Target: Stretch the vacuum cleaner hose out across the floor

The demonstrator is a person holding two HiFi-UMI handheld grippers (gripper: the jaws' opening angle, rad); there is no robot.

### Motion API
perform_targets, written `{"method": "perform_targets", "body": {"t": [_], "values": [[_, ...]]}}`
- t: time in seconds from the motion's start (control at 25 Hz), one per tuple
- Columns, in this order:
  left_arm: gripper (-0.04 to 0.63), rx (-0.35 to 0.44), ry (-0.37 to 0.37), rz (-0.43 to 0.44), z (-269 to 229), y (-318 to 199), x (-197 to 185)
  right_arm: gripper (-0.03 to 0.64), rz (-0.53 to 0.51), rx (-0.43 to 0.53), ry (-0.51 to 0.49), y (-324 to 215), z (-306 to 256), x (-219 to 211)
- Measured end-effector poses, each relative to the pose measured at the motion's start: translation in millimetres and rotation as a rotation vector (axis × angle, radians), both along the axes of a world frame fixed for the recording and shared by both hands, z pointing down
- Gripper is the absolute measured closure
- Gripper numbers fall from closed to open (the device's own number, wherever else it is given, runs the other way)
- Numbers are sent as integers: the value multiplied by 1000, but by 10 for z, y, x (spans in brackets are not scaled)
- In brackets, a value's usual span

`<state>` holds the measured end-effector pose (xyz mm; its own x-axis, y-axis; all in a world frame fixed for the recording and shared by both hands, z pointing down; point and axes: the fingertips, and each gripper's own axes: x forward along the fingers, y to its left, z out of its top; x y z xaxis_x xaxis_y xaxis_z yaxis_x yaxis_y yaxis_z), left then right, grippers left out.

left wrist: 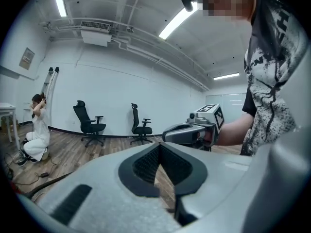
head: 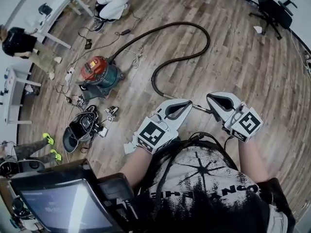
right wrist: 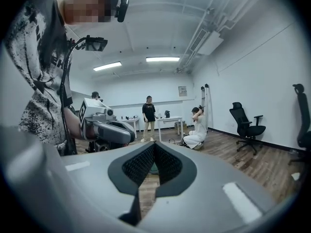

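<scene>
Landmark: the red-and-teal vacuum cleaner [head: 99,72], standing on the wooden floor [head: 243,57].
Hose: the black hose [head: 194,25] leaves the vacuum cleaner's side and runs well away from it. It bends back in a hairpin, then curls round toward the person.
Free end: the hose's metal-tipped free end [head: 198,108] lies well apart from the vacuum cleaner, between the two grippers.
Done so far: by my judgement, little or nothing, since the hose lies doubled in a loop rather than in a line.
Left to do: the free end has to be taken and drawn away from the vacuum cleaner until the hairpin opens out flat.
Left gripper: the left gripper [head: 188,102] has its jaws together with nothing between them. It sits just on the vacuum cleaner's side of the free end.
Right gripper: the right gripper [head: 212,101] also has its jaws together and empty. It sits just on the side of the free end away from the vacuum cleaner.
Contact: neither gripper grips the hose. The head view is too small to tell whether a tip brushes the free end.
Vacuum drum: its red top closes it, so its contents do not show.
Dark bag: a dark bag [head: 80,127] lies open on the floor near the vacuum cleaner, on the person's side. It seems to hold dark gear that I cannot identify.
</scene>
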<state>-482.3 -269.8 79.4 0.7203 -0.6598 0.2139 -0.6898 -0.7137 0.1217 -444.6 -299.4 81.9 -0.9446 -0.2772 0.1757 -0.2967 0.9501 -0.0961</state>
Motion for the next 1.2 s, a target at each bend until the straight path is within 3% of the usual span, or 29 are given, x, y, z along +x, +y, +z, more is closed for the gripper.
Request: {"method": "perform_targets", "body": {"t": [0.4, 0.8, 1.2], "values": [[594, -30, 38, 35, 132, -207, -665, 611, 45, -40, 67, -160, 200, -547], [594, -36, 59, -21, 192, -307, -1200, 611, -26, -1, 72, -344, 55, -1245], [594, -39, 59, -116, 137, -450, -972, 611, -85, 1, 86, -492, 100, -843]]}}
